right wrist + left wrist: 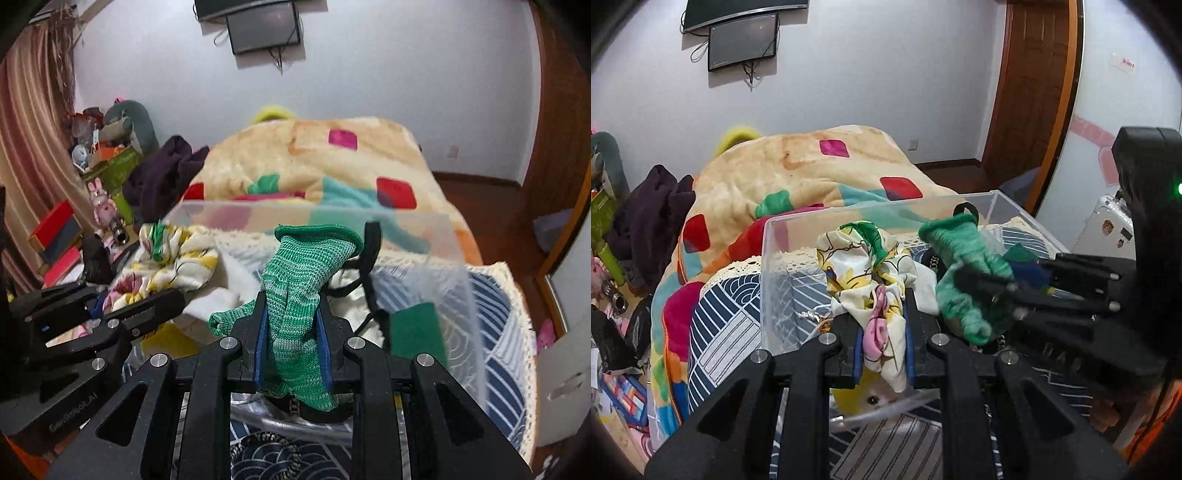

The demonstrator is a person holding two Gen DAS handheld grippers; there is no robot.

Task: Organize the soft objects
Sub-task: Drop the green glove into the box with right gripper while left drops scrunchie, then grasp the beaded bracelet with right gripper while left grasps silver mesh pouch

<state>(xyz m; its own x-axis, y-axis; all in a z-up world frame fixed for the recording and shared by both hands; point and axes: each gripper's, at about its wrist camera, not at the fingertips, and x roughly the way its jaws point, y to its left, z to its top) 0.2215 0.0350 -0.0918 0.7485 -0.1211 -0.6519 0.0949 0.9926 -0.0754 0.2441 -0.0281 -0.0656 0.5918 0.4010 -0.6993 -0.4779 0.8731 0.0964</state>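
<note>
Above the clear plastic storage bin (798,236) on the bed, I held one soft thing in each tool. My left gripper (884,332) had its jaws closed narrow on a crumpled floral silk scarf, cream with yellow, pink and green print (866,266); the cloth bunched up above the blue pads (859,350) and a tail hung below them, so I judged the pinch was near its middle to keep it from trailing. My right gripper (291,339) had its jaws clamped on a green knitted glove (299,280), cuff uppermost and fingers drooping under the pads, which seemed a sensible hold for lowering it in without snagging the rim.

From the left wrist view the glove sat at about three o'clock of the scarf, the two close but, as far as I could tell, not touching. A black strap (371,258) rose just beside the glove at one o'clock; what it belonged to I could not make out. Beyond the bin, at twelve o'clock, lay a heaped cream fleece blanket with coloured squares (812,170). Both items hung over the bin's open top, so I judged the bin was where they were meant to go, neither yet released.
</note>
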